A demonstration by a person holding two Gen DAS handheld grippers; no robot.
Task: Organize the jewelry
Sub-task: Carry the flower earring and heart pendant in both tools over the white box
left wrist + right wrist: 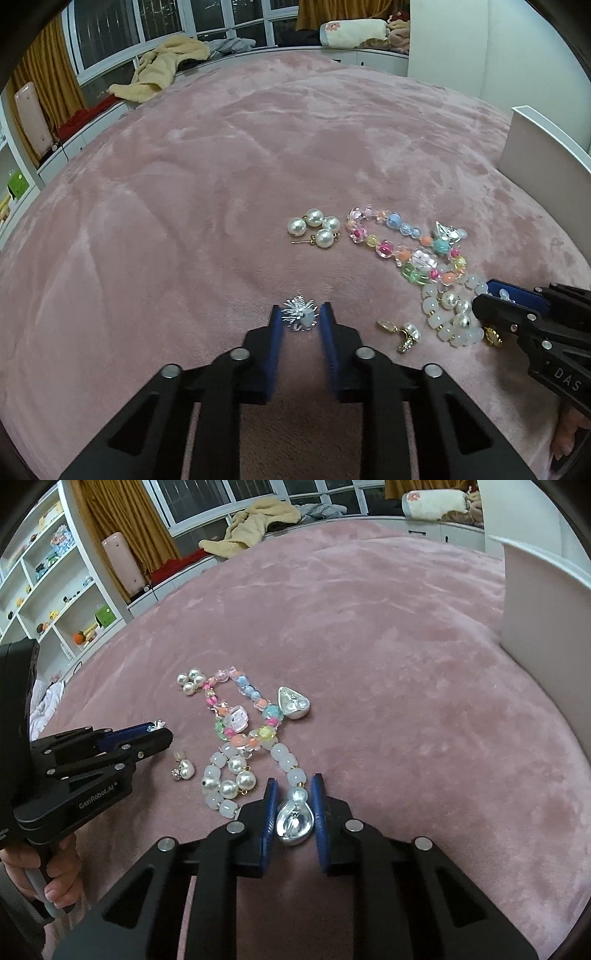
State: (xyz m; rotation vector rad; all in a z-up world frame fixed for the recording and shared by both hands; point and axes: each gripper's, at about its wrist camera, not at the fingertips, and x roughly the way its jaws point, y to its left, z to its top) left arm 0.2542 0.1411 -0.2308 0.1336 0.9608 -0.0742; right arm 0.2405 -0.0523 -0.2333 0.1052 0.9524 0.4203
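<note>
Only part of a white box [543, 602] shows at the right edge, its inside hidden. On the pink bed [258, 166], the left claw [300, 314] pinches a silver flower brooch [299, 314]; the right claw [293, 805] clamps a silver teardrop pendant [294, 821] beside the bead bracelets [236, 734] and pearl earrings [316, 227].

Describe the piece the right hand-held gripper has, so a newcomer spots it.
On the pink blanket, find the jewelry pile's near end. Between the right hand-held gripper pads sits a silver teardrop earring. Its twin lies loose beyond the colourful beads.
</note>
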